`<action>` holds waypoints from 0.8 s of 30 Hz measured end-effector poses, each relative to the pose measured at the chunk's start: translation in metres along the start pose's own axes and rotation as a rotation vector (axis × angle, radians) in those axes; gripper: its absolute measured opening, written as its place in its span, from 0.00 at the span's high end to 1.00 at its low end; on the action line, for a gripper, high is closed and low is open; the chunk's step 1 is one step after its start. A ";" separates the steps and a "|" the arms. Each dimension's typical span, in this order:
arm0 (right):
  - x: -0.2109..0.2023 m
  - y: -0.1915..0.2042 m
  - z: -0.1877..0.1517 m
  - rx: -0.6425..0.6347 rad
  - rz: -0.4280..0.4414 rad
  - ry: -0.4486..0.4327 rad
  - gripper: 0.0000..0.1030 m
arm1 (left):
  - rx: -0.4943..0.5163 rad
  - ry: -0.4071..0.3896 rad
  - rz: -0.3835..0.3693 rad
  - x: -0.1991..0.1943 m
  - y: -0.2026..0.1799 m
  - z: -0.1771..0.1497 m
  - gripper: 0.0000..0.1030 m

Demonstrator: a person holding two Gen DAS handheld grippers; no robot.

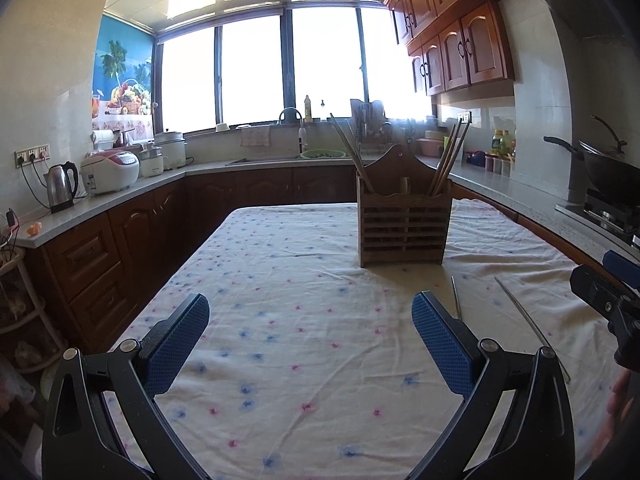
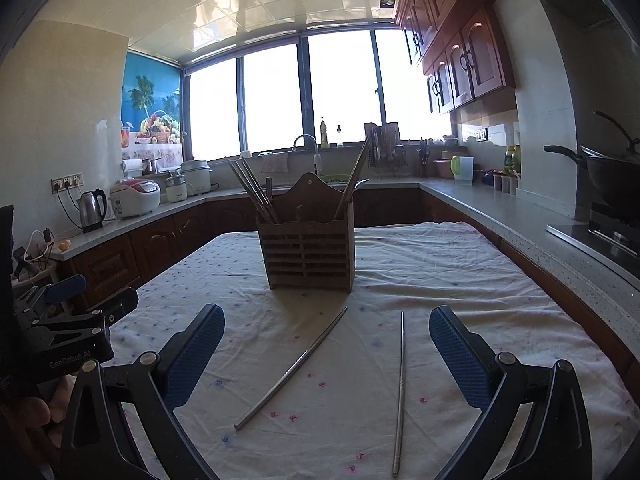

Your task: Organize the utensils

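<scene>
Two loose metal chopsticks lie on the flowered tablecloth [image 2: 460, 264]: one slanted [image 2: 294, 370], one nearly straight [image 2: 400, 388]. In the right wrist view both lie on the cloth between the spread blue pads of my right gripper [image 2: 327, 320], which is open and holds nothing. Beyond them stands a slatted wooden utensil holder [image 2: 308, 256] with wooden chopsticks and a spoon upright in it. My left gripper [image 1: 312, 308] is open and empty over bare cloth, left of the chopsticks [image 1: 528, 324] and nearer than the holder [image 1: 404, 228].
Kitchen counters run round the table on three sides. On the left counter sit a kettle [image 1: 62, 186] and a rice cooker [image 1: 110, 170], and a wok [image 2: 616, 176] sits on the stove at the right. Each gripper shows at the other view's edge [image 2: 72, 320].
</scene>
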State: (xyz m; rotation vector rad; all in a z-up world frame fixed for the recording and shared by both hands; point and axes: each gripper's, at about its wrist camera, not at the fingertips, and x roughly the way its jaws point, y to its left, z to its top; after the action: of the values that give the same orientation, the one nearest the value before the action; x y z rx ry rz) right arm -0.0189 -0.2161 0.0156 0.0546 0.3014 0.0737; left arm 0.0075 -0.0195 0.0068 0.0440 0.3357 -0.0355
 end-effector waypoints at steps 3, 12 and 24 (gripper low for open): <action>-0.001 0.000 -0.004 0.002 -0.003 -0.002 0.00 | 0.003 0.001 0.007 0.000 0.000 -0.003 0.00; 0.001 -0.002 -0.006 0.001 0.004 0.010 0.00 | 0.002 0.016 0.006 0.003 0.000 -0.006 0.00; 0.004 -0.001 -0.010 0.004 0.004 0.036 0.00 | -0.007 0.042 0.000 0.008 0.003 -0.010 0.00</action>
State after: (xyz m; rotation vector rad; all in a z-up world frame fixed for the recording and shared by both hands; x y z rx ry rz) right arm -0.0181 -0.2164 0.0051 0.0580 0.3372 0.0781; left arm 0.0124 -0.0158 -0.0050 0.0381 0.3780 -0.0330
